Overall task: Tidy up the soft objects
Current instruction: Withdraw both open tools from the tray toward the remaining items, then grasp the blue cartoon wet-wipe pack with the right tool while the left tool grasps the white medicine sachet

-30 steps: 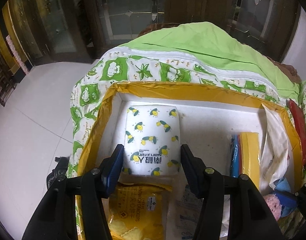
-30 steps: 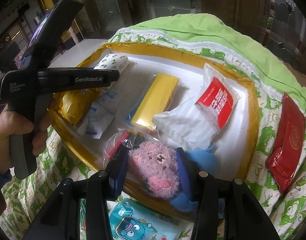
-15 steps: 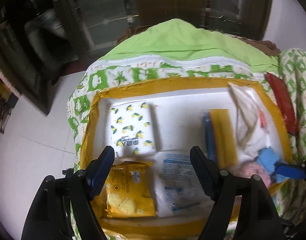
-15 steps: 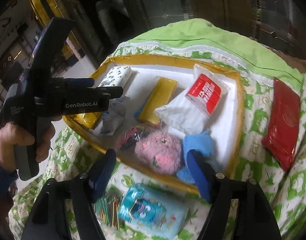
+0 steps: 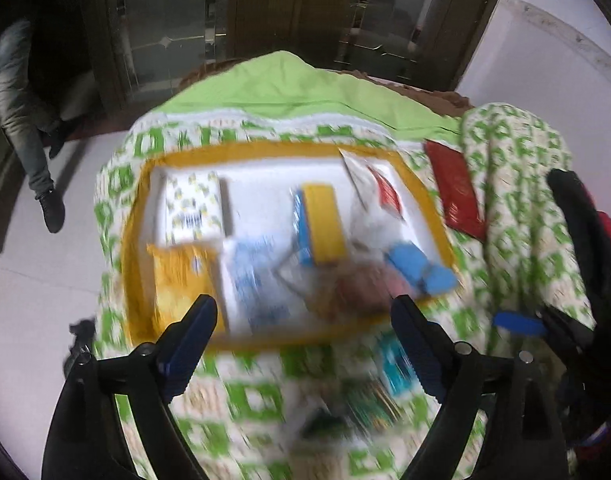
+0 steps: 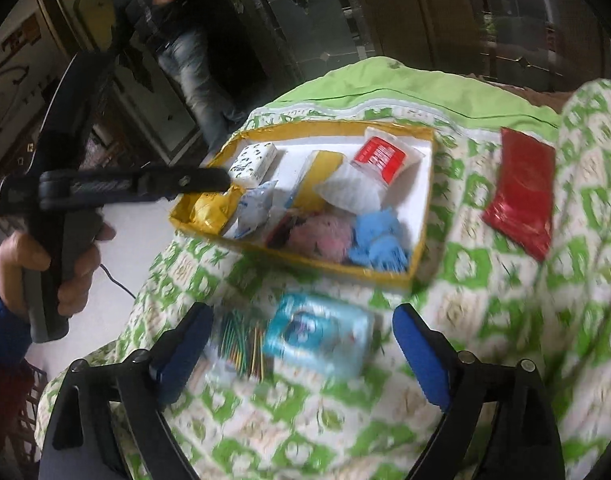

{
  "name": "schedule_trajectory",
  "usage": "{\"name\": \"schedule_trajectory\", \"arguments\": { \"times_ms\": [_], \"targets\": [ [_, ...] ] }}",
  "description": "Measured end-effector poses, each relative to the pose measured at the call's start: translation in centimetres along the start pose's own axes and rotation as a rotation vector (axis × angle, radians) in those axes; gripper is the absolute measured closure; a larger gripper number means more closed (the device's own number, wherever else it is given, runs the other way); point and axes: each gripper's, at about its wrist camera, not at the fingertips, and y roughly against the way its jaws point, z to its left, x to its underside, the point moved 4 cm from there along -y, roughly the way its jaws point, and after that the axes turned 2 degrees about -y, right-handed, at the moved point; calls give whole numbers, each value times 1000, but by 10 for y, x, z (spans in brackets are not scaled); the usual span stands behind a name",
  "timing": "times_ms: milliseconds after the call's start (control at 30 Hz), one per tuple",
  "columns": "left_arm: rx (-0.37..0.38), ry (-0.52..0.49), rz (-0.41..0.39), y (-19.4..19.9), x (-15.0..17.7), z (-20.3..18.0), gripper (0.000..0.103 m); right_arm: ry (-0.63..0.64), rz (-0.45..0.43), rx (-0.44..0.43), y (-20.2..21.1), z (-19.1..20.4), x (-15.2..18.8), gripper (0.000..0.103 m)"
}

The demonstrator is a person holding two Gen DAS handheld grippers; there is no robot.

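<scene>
A yellow-rimmed white box [image 6: 423,216] sits on a green-patterned quilt [image 6: 485,320]. It holds a lemon-print tissue pack [image 5: 191,208], a yellow snack bag [image 5: 181,276], a blue-white pack [image 5: 257,280], a yellow-blue pack [image 5: 323,228], a red-white bag [image 6: 379,158], a pink plush [image 6: 325,236] and a blue plush [image 6: 379,240]. My left gripper [image 5: 303,344] is open and empty above the box's near edge. My right gripper [image 6: 301,352] is open and empty above a light-blue cartoon pack [image 6: 317,336] lying on the quilt.
A red pouch [image 6: 523,192] lies on the quilt right of the box. A bundle of coloured sticks [image 6: 241,344] lies beside the light-blue pack. A person in jeans [image 6: 193,60] stands at the far left on the pale floor. Dark glass doors stand behind.
Both grippers have pulled back and up from the box. The right gripper let go of the pink plush, which now lies in the box. The left gripper opened wider.
</scene>
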Motion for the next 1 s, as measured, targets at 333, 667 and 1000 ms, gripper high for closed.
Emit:
{"name": "schedule_trajectory", "arguments": {
  "times_ms": [333,667,1000],
  "targets": [
    [140,189,11,14,108,-5,10,-44,-18,24,18,-12,17,5],
    [128,200,25,-9,170,-19,10,-12,23,67,4,-11,26,5],
    [119,160,26,-14,168,-27,10,-11,80,92,-12,-11,32,5]
  ]
}}
